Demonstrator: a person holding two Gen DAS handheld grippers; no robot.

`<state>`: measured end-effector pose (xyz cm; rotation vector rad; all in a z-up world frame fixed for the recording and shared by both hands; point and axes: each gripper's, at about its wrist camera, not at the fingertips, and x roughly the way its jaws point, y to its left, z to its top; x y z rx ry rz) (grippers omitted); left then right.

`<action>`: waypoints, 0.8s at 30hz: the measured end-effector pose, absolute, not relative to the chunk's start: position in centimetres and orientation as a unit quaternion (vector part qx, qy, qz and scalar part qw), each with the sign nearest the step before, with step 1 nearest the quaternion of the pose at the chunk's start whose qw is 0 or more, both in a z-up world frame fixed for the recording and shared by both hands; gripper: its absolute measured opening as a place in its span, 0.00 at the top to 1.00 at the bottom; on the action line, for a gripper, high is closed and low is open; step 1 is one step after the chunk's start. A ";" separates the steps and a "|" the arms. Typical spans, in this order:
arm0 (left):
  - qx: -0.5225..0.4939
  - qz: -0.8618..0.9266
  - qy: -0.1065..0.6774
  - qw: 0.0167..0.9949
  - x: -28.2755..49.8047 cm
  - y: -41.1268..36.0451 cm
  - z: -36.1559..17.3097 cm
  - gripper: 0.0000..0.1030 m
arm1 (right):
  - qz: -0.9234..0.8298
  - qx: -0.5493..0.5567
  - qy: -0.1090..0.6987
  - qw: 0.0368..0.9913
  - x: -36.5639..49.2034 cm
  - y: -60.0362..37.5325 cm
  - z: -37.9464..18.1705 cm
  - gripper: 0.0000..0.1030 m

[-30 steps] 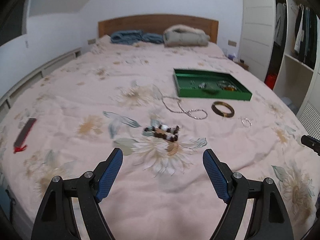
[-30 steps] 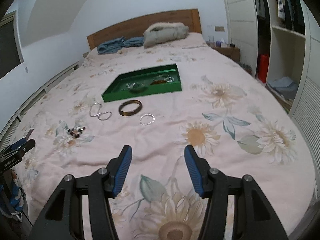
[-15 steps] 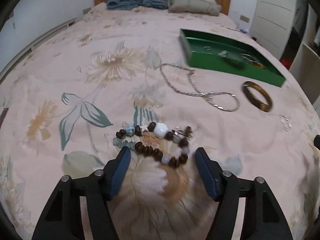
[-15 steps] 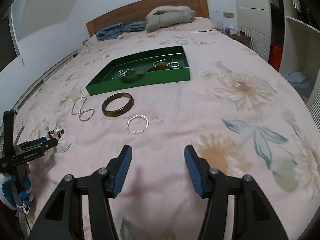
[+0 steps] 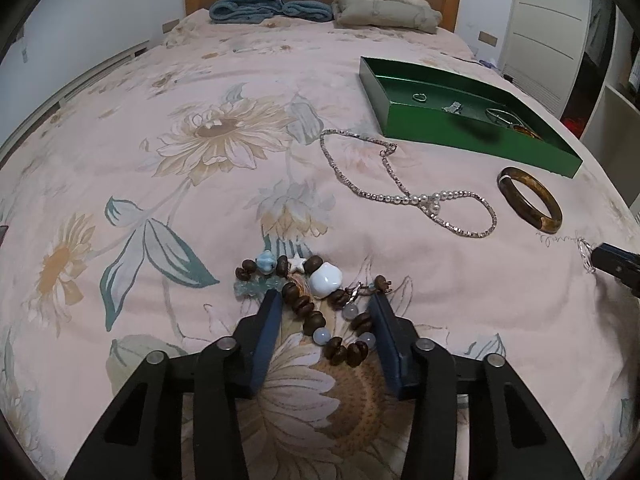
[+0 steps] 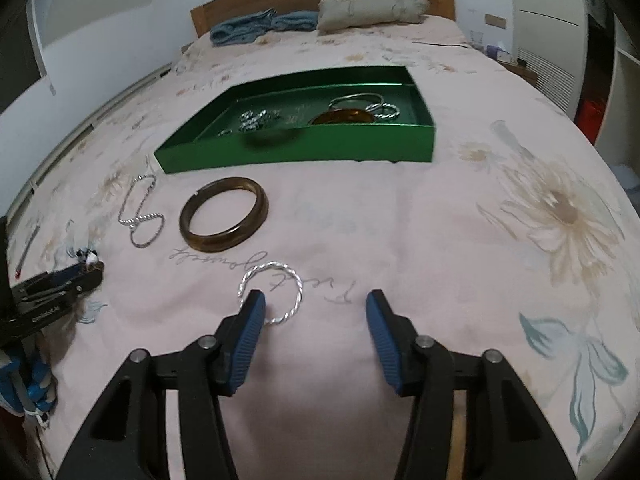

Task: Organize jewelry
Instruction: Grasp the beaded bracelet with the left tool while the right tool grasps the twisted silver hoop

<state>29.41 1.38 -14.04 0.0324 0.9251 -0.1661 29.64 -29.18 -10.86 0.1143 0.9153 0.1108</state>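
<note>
On the floral bedspread [image 5: 168, 128], the left gripper [image 5: 325, 312] sat low over the beaded bracelet [image 5: 320, 304], its blue pads either side of the wooden and pale beads; the jaws were closing, the bracelet between them, and I could not tell whether the pads pressed on the beads yet. Beyond it lay the silver chain necklace [image 5: 404, 196], then the brown bangle [image 5: 530, 200] just beside the near corner of the green tray [image 5: 460, 136] (rings and bangles already lay inside). Over at the right gripper [image 6: 316, 304], the jaws were also closing; the twisted silver ring bracelet [image 6: 272, 296] lay flat on the cover with its near edge against the left pad, most of the hoop lying ahead of the pads. Both fingers stood apart, gripping nothing visibly.
</note>
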 end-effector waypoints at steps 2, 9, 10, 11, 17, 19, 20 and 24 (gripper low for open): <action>0.015 -0.082 0.445 0.892 29.5 1.3 -14.1 0.60 | 0.053 0.040 0.450 0.890 30.5 -28.9 -11.3 0.67; 0.009 -0.086 0.442 0.893 29.6 1.4 -14.2 0.61 | 0.083 -0.039 0.476 0.875 32.4 -27.1 -12.1 0.83; 0.009 -0.086 0.441 0.893 29.6 1.4 -14.2 0.61 | 0.090 -0.059 0.481 0.870 32.6 -26.6 -12.3 0.84; 0.009 -0.086 0.441 0.893 29.6 1.4 -14.2 0.61 | 0.098 -0.078 0.488 0.864 32.8 -26.1 -12.5 0.87; 0.007 -0.088 0.438 0.894 29.5 1.3 -14.3 0.63 | 0.159 -0.153 0.537 0.814 34.6 -24.6 -13.1 0.93; 0.006 -0.090 0.437 0.895 29.5 1.3 -14.3 0.70 | 0.165 -0.145 0.549 0.807 35.2 -24.8 -13.2 0.95; 0.005 -0.091 0.437 0.895 29.4 1.3 -14.3 0.74 | 0.164 -0.137 0.551 0.807 35.4 -25.0 -13.2 0.95; 0.004 -0.094 0.438 0.894 29.4 1.2 -14.1 0.89 | 0.140 -0.121 0.531 0.827 34.8 -25.1 -13.2 0.96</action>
